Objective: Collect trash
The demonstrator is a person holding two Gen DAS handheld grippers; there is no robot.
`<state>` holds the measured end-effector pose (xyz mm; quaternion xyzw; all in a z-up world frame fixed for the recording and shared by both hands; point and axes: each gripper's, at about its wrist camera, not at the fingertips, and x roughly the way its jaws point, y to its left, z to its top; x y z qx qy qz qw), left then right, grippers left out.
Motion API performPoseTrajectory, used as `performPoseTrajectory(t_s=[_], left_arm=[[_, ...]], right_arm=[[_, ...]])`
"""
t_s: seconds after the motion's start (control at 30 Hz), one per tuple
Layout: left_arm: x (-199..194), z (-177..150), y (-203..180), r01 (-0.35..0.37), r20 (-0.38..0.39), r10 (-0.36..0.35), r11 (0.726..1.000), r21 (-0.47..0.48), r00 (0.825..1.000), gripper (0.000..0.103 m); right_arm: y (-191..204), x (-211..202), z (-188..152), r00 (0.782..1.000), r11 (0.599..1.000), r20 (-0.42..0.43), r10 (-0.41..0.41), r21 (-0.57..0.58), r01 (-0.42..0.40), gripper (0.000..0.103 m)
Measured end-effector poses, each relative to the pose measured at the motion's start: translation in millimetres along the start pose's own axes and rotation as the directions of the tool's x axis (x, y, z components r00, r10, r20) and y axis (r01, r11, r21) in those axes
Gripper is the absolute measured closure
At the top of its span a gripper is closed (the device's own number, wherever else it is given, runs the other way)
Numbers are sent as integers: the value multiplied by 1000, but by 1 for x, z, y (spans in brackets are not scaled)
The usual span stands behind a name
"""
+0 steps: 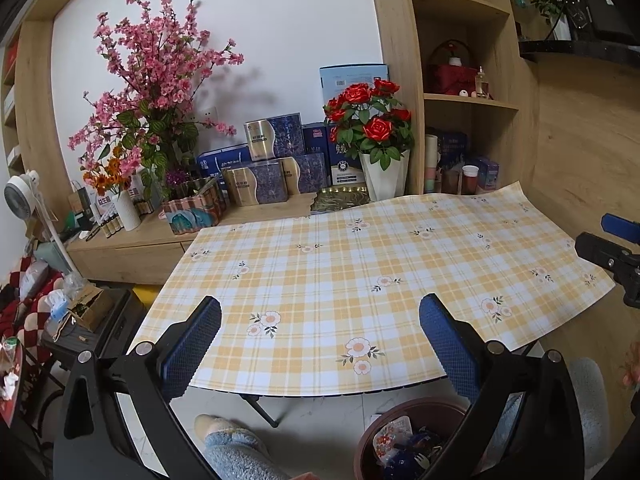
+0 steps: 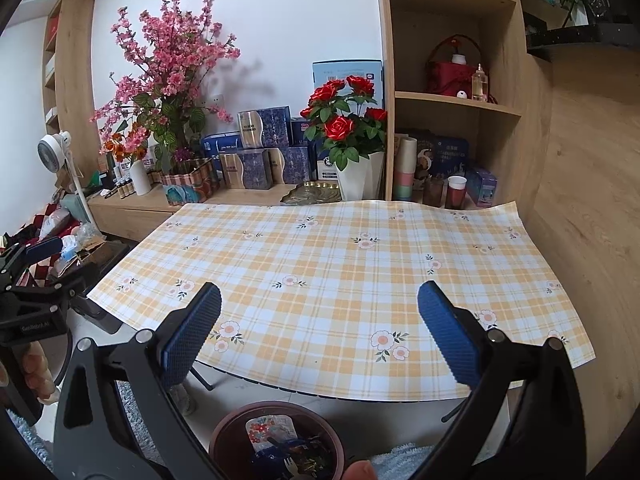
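Both the left gripper (image 1: 320, 334) and right gripper (image 2: 319, 322) hang spread and empty over the bare surface (image 2: 340, 264); the trash (image 2: 288, 452), light crinkly wrappers best pinched at an edge, lies in the bin (image 2: 224, 436) below.

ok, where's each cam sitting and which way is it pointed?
Left wrist: on the left gripper, looking forward over the plaid tablecloth toward the wall shelves. Own body: both open blue fingers, a fuzzy slipper, and the right gripper at the right edge.
Right wrist: on the right gripper, same heading, offset to the right. Own body: open fingers, fingertips at the bottom and left edges, and the left gripper at the left edge.
Shared: tablecloth, red roses, pink blossoms, brown trash bin holding wrappers below the table edge.
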<state>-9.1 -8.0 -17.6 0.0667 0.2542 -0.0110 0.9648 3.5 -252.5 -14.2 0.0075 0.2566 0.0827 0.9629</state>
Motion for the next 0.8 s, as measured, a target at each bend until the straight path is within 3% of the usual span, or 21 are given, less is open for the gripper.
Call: performPoseTrajectory(t_s=[0.8], left_arm=[[0,-2,7,-22,-4,22,1000,-22,1000,6]], right_arm=[[8,4,0,1000,1000,-7,17,-9,-17,6]])
